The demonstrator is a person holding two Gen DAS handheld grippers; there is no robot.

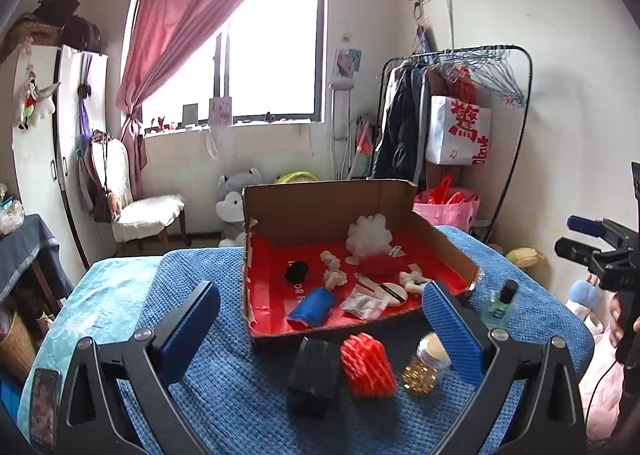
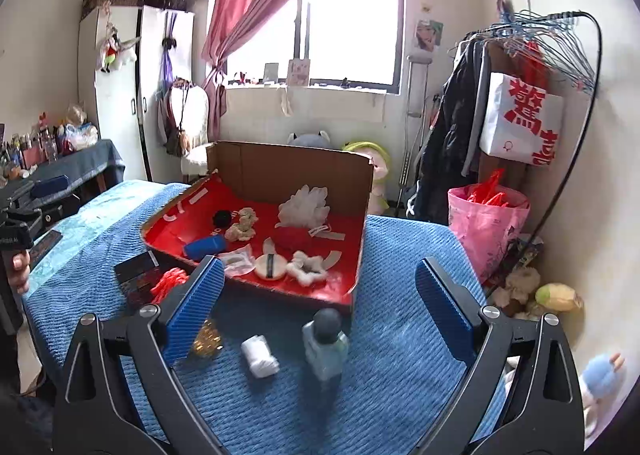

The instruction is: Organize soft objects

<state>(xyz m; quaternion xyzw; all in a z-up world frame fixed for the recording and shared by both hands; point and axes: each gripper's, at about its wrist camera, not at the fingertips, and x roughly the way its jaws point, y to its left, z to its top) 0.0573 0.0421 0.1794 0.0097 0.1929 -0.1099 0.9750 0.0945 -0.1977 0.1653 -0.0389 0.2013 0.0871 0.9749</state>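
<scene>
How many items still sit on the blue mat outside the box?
5: black block, red net and jar in front of the box; bottle by its near right corner; white roll left of the bottle. The tools may hide more.

Left claw (image 1: 320,329) open over red mesh sponge (image 1: 368,367), black box (image 1: 314,373).

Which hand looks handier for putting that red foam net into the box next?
Probably the left. Its open tongs already frame the red foam net, just short of the box. From the right tongs, the net sits off behind the left finger.
</scene>
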